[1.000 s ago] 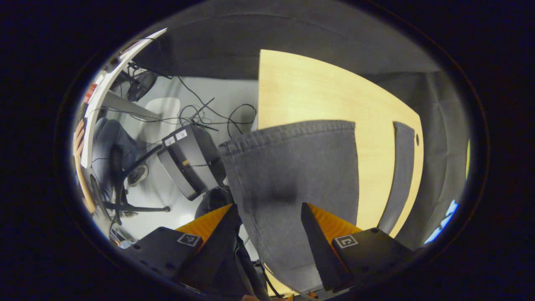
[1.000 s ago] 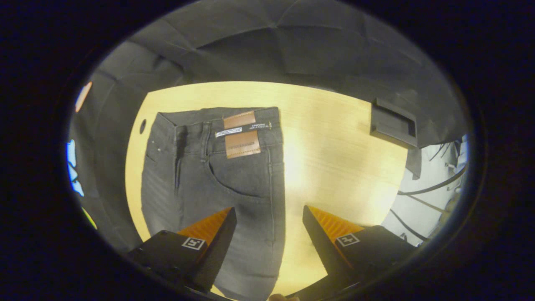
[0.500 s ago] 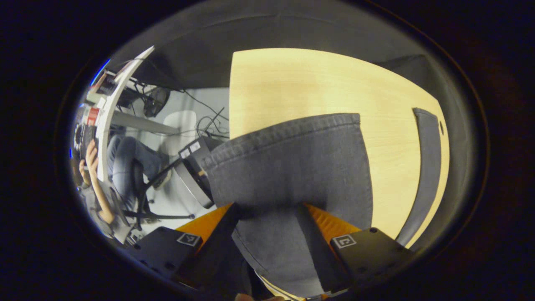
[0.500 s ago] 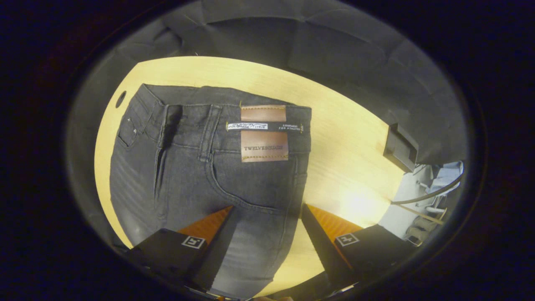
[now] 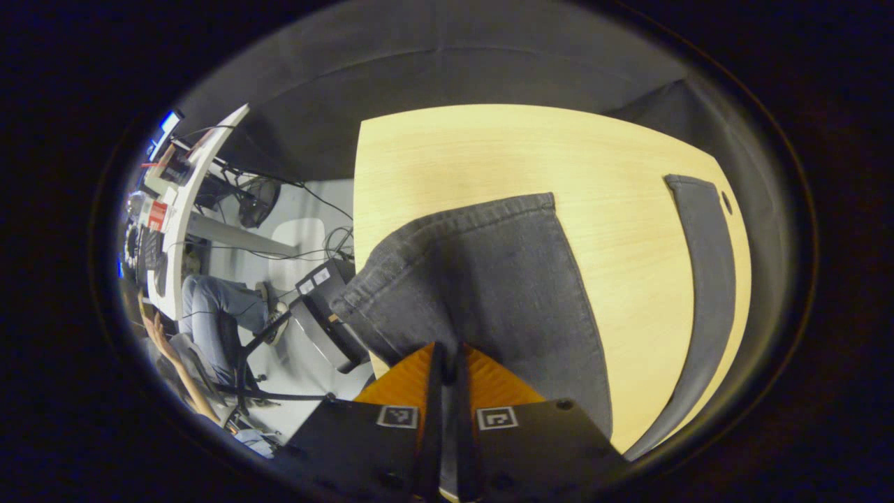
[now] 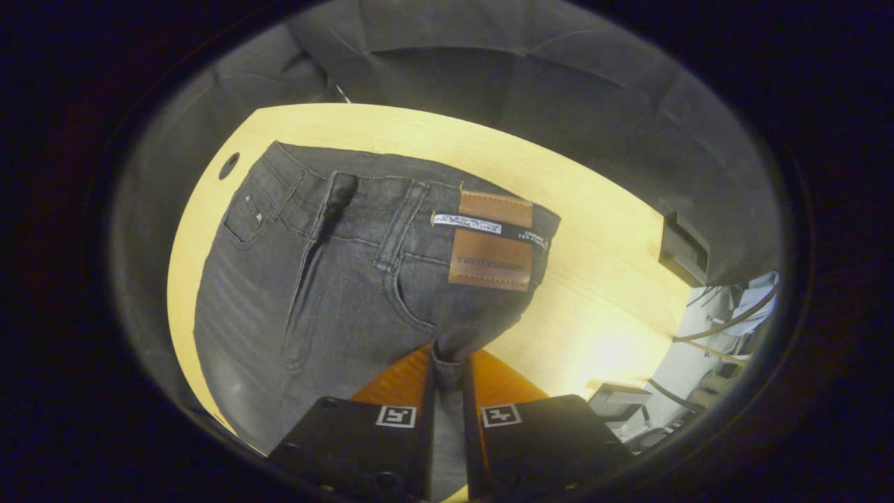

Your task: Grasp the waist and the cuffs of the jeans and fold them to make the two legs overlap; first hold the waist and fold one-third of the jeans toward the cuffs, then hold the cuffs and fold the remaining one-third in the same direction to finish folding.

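Lying flat on the light wooden table [image 5: 489, 150], the grey jeans [image 5: 503, 279] are pointing their long axis away from the left tongs [image 5: 447, 391], which are pinching a fold of the leg near the hemmed cuff [image 5: 461, 220]. At the left of the left gripper view, the cuff corner is hanging past the table's edge over the floor [image 5: 293, 237] with its cables; bare wood is lying open ahead and to the right, up to a second grey strip of the jeans by the far edge. In the right gripper view, the waist [image 6: 391, 185] is facing the far edge, with bare wood to its right. The right tongs [image 6: 447, 381] are clamping the denim just below the brown patch [image 6: 492, 241].
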